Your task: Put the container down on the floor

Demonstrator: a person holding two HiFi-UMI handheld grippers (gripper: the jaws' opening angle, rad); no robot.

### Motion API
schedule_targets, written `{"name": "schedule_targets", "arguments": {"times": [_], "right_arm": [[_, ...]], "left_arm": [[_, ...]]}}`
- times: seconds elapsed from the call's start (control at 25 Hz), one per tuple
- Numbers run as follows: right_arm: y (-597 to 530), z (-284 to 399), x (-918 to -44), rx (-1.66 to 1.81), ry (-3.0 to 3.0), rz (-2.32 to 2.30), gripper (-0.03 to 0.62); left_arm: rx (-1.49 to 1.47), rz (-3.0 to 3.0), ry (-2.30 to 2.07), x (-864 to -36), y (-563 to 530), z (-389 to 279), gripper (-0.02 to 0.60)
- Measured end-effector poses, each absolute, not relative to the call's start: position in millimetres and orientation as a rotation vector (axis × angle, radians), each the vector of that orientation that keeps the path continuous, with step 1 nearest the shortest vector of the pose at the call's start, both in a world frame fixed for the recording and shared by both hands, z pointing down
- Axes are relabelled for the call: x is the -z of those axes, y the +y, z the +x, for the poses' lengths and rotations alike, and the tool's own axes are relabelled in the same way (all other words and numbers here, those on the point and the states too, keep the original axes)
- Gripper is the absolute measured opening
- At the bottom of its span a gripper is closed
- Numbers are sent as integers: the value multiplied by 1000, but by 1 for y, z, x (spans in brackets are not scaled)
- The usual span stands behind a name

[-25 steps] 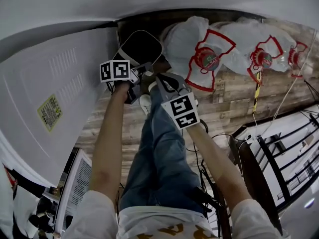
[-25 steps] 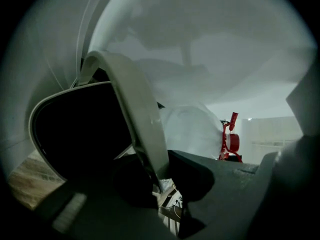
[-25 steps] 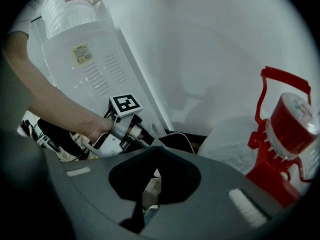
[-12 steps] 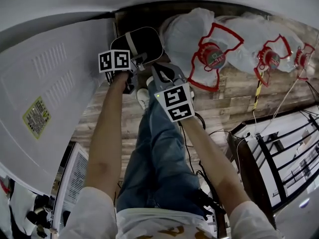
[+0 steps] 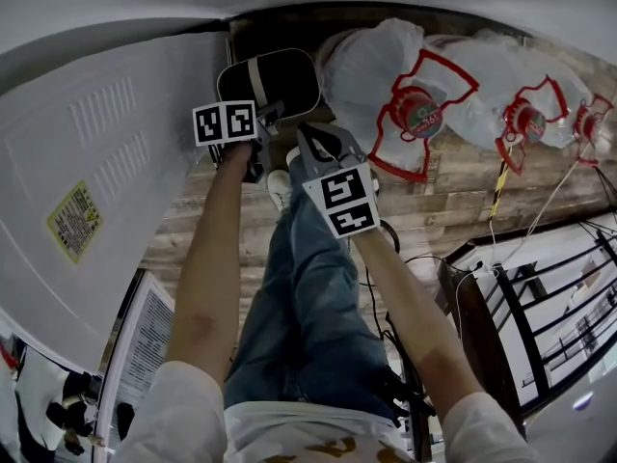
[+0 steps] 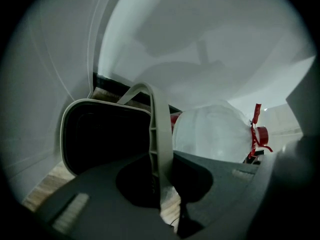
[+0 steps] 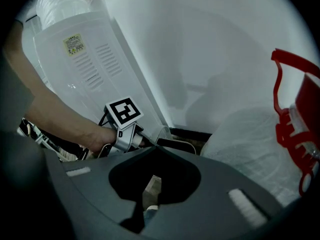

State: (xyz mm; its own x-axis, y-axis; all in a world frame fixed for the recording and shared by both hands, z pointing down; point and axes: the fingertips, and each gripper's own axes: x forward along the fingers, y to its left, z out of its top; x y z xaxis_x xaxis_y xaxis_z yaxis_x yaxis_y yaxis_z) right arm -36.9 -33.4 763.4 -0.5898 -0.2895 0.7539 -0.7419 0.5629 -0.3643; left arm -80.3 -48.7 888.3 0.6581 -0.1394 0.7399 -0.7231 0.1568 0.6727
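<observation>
A black container (image 5: 280, 75) with a pale rim and a pale band handle hangs over the wooden floor (image 5: 453, 201), in the corner by the wall. My left gripper (image 5: 262, 131) is shut on that handle (image 6: 159, 134), which runs up between its jaws in the left gripper view, with the container's dark body (image 6: 105, 139) just beyond. My right gripper (image 5: 313, 145) is close beside it on the right, shut and holding nothing. In the right gripper view the left gripper (image 7: 126, 130) and the container's rim (image 7: 177, 144) show ahead.
A tall white appliance (image 5: 96, 162) stands at the left, close to the container. Bagged water jugs (image 5: 386, 75) with red handles lie right of it along the wall. A black rack (image 5: 540, 297) and cables sit at the right. The person's jeans-clad legs (image 5: 308, 287) are below.
The container has shifted a little toward the wall corner with the left gripper still on its handle. The right gripper has drifted slightly left.
</observation>
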Motion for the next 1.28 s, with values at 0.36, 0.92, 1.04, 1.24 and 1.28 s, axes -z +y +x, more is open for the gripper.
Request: {"name": "schedule_targets", "arguments": {"times": [0.36, 0.92, 1.04, 1.24, 1.28], "right_arm": [[-29, -33, -767, -927, -2143, 822, 26], [-11, -34, -755, -967, -2170, 839, 26], [-8, -35, -756, -958, -2166, 836, 26], [-8, -41, -753, -952, -2172, 840, 26], [-7, -41, -751, -950, -2173, 840, 26]], "left_arm": [[-531, 1340, -876, -896, -41, -96, 34], [-677, 1149, -1124, -901, -7, -145, 75], [-723, 1113, -1125, -904, 8, -150, 78], [-772, 1067, -1120, -901, 24, -162, 123], [-780, 1063, -1121, -900, 26, -164, 126]]}}
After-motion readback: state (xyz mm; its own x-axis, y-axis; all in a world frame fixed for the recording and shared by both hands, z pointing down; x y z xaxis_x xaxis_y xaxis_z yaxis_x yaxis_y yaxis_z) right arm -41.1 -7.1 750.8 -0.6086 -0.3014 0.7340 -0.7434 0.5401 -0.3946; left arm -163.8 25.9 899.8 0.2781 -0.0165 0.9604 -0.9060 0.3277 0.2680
